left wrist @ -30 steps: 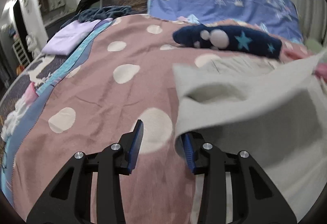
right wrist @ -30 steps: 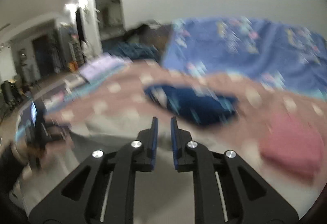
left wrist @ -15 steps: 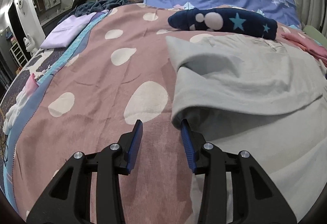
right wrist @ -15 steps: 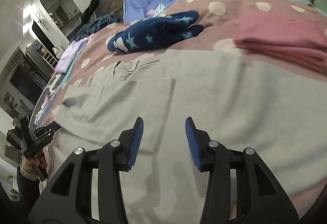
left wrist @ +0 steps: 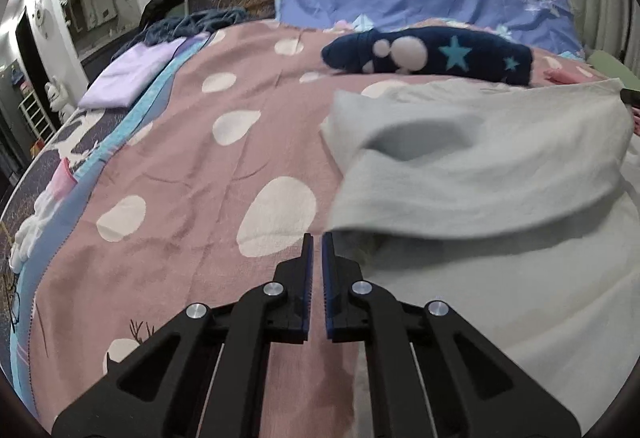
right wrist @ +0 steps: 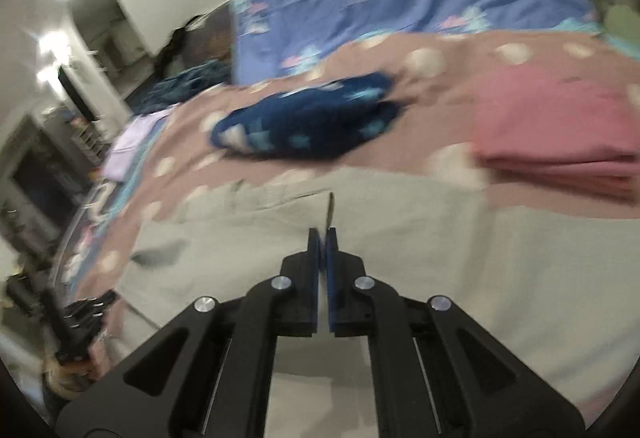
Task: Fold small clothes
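Grey garment half-folded on the dotted bedspread, both grippers closed

The pale grey garment [left wrist: 480,158] lies near the bed's front edge, one flap doubled over its lower layer and lifted at the fold, seemingly mid-fold. The left gripper [left wrist: 316,238] sits at the flap's near corner with its jaws brought together; no cloth shows between the blue pads, so it appears to grip nothing. The right gripper [right wrist: 323,234] hovers over the garment's middle, jaws likewise closed, a thin dark sliver at its tips that blur makes unreadable. Beyond lie a navy star-print garment [left wrist: 428,54], a folded pink stack [right wrist: 560,134] toward the right edge and a folded lilac piece [left wrist: 128,78] toward the left edge, probably finished items set aside.
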A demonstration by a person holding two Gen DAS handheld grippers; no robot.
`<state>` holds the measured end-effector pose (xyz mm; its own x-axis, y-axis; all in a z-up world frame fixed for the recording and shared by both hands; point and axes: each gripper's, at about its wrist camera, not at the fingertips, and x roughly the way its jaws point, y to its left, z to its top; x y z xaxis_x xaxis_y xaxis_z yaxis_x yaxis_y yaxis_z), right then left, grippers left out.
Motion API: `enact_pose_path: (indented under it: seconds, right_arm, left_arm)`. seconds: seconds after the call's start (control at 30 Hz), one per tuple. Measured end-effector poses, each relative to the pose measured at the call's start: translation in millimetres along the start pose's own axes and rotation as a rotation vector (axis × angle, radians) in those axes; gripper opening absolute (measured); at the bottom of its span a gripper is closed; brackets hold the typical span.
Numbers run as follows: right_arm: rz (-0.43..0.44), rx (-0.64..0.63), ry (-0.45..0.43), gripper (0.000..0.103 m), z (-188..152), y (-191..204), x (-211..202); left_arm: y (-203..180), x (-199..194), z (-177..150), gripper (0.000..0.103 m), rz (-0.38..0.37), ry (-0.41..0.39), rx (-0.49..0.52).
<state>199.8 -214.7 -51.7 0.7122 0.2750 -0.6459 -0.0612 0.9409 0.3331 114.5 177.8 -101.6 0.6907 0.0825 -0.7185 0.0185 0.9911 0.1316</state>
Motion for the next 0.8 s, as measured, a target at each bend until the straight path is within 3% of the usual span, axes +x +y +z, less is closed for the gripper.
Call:
enact_pose_path:
  seconds: [0.07,0.1,0.13,0.23,0.43,0.53,0.57,0.6,0.63,0.7,0.77,0.8]
  right_arm:
    - [-0.135,-0.031,-0.001,0.015,-4.4,-16.1,-2.4]
    - [-0.146,-0.023,0.011,0.041,-7.3,-22.8,-0.9]
    - [-0.140,0.011,0.037,0.052,-12.5,-33.8,2.9]
    - [-0.070,0.085,0.073,0.052,-28.9,-49.7,1.6]
    - [-0.046,-0.012,0.121,0.056,-49.2,-41.2,2.1]
    - [-0.003,-0.058,0.167,0.060,-57.5,-32.8,14.9]
    - [-0.027,-0.079,0.179,0.055,-57.5,-28.2,22.7]
    - [-0.045,-0.088,0.185,0.016,-56.4,-25.9,26.3]
    - [-0.013,-0.067,0.211,0.009,-52.2,-22.0,27.4]
    - [-0.001,-0.026,0.181,0.009,-43.4,-19.6,13.4]
    - [-0.077,-0.015,0.181,0.014,-32.3,-17.7,-1.9]
    - [-0.176,-0.008,0.225,0.030,-29.3,-19.1,-4.1]
  left_arm:
    - [-4.1,-4.9,-3.5,0.005,-0.019,-0.009,0.022]
    - [-7.5,-3.8,-5.8,0.005,-0.030,-0.004,0.037]
    - [-9.5,-1.4,-7.5,0.005,-0.029,0.005,0.041]
    - [-10.6,5.0,-10.9,0.006,-0.034,0.033,0.025]
    - [-5.1,8.4,-10.5,0.024,-0.035,0.038,-0.015]
    - [-2.5,11.8,-9.8,0.025,-0.055,0.043,-0.049]
    - [-2.4,12.9,-10.3,0.025,-0.057,0.046,-0.055]
    - [-2.4,14.5,-10.8,0.025,-0.056,0.049,-0.060]
    - [-1.8,14.6,-11.7,0.025,-0.056,0.051,-0.062]
    - [0.7,14.6,-13.6,0.025,-0.061,0.053,-0.072]
    - [4.0,15.1,-15.8,0.025,-0.065,0.057,-0.080]
    - [5.4,15.5,-16.3,0.025,-0.068,0.059,-0.085]
